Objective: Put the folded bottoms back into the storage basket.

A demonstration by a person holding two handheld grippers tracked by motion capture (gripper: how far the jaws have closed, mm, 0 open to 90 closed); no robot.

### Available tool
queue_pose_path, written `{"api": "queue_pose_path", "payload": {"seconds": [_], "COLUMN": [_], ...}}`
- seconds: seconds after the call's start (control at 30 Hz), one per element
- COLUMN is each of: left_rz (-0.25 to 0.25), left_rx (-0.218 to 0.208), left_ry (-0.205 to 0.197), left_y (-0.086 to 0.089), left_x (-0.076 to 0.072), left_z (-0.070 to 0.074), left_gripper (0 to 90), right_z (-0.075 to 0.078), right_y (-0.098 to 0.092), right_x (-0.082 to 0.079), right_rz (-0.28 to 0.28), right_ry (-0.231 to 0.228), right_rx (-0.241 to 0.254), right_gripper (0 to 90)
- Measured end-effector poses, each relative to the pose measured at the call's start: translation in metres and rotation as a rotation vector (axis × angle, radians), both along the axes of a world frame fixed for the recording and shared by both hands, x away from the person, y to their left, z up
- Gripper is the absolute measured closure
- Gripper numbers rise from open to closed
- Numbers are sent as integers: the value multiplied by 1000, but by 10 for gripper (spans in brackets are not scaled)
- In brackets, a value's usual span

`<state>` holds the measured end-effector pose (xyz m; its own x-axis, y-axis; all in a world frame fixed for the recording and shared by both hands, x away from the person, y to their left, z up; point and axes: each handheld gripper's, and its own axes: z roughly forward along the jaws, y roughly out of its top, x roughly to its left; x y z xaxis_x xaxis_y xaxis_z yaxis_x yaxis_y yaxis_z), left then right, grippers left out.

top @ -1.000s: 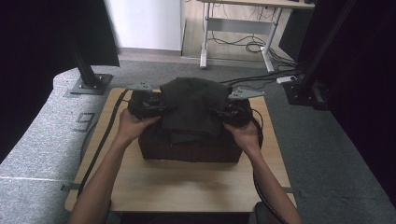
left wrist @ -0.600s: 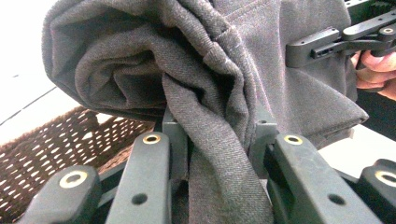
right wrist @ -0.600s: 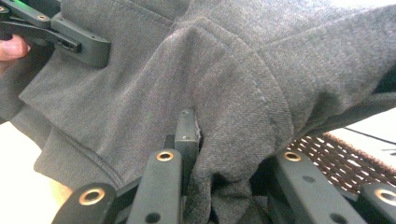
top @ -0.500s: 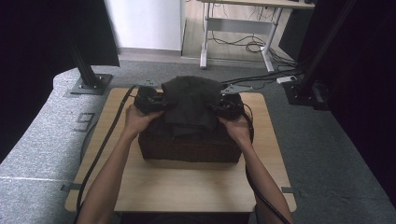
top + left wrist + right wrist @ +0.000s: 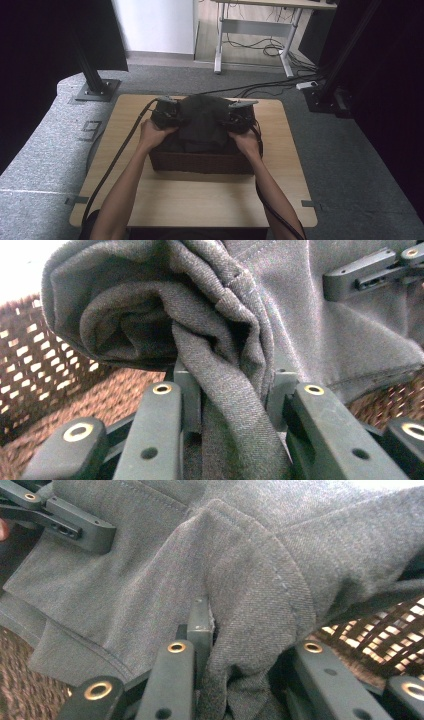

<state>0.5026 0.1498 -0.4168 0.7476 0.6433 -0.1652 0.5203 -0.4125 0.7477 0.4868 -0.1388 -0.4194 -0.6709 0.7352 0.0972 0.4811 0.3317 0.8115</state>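
Dark grey garment, folded into a thick bundle, sits at the mouth of a brown wicker basket near the middle of the tabletop. Most of the cloth rides above the rim; its lower edge is inside.

Left hand-held gripper pinches a bunched fold at the bundle's left side — in the left gripper view the cloth runs straight down between the two black jaws. Right hand-held gripper does the same on the right, pinching a seamed fold. Both hands rest against the basket's upper edge.

Step in hand, as I judge it: settling the bundle down into the basket. To do it well:
- keep both grips level so the fold does not open;
- lower evenly, both sides together;
- clear the wicker wall with the jaws — the weave could snag cloth or jaw tips;
- let go only once the weight rests on the basket floor.

Surface: pale wood-grain tabletop, bare apart from basket and trailing cables. It stands on grey carpet. Black stand bases flank the far corners; a white-legged desk with loose cables stands behind; dark curtains hang at both sides.
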Motion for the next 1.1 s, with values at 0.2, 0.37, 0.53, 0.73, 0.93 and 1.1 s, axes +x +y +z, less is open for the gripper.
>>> {"api": "queue_pose_path", "payload": {"seconds": [0.2,0.37,0.53,0.73,0.93,1.1], "left_rz": [4,-2,2,79,164,162], "left_rx": [91,122,161,322,388,319], "left_ry": [43,74,98,67,23,17], "left_y": [0,-12,-26,-32,-22,-12], "left_x": [0,2,4,4,2,-2], "left_z": [-9,-16,-22,-24,-16,-3], "left_gripper": [679,678,670,529,378,291], "right_z": [-12,-14,-19,-22,-14,-4], "right_y": [14,12,2,2,-12,-19], "right_x": [1,5,9,15,19,15], "right_rz": [17,2,-38,-97,-178,-169], "right_ry": [52,105,173,200,148,113], "right_rx": [-45,-77,-102,-144,-171,-159], "right_gripper": [710,707,696,548,359,296]}}
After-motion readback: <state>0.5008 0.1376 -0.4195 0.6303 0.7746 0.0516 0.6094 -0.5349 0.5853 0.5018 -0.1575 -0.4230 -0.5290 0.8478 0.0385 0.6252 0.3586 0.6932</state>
